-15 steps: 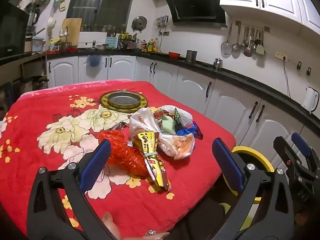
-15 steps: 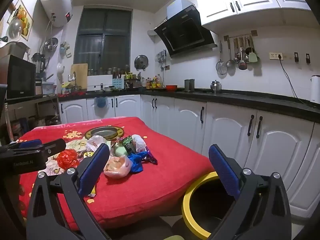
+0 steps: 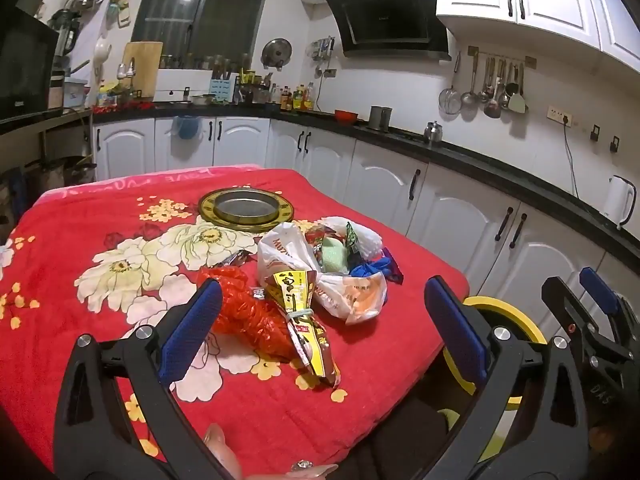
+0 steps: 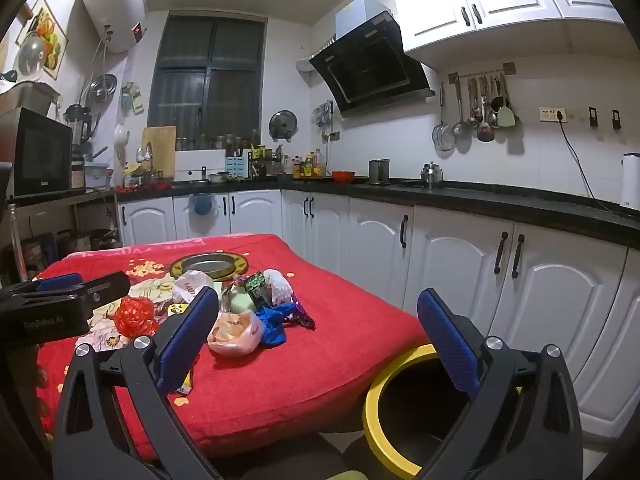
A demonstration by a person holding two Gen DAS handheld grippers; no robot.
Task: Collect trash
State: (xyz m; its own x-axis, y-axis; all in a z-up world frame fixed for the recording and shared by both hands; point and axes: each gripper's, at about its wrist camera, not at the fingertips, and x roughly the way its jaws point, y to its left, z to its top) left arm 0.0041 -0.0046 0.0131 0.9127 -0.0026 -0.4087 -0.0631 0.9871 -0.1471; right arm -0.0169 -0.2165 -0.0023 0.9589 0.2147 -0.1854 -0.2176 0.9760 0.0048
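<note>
A pile of trash lies on the red flowered tablecloth [image 3: 100, 208]: a crumpled red plastic bag [image 3: 248, 316], a yellow snack wrapper [image 3: 300, 316], a white plastic bag [image 3: 344, 292], a blue wrapper [image 3: 376, 266] and green packets. The pile also shows in the right wrist view, with the red bag [image 4: 134, 316] and the white bag [image 4: 234, 332]. My left gripper [image 3: 324, 328] is open and empty, held just short of the pile. My right gripper [image 4: 316, 344] is open and empty, above the table's right edge. A yellow-rimmed bin [image 4: 400, 408] stands on the floor beside the table.
A round metal dish in a gold ring [image 3: 246, 210] sits in the table beyond the pile. White cabinets [image 4: 452, 268] with a black counter run along the back and right. The bin's rim [image 3: 504, 320] and the right gripper [image 3: 592, 320] show in the left wrist view.
</note>
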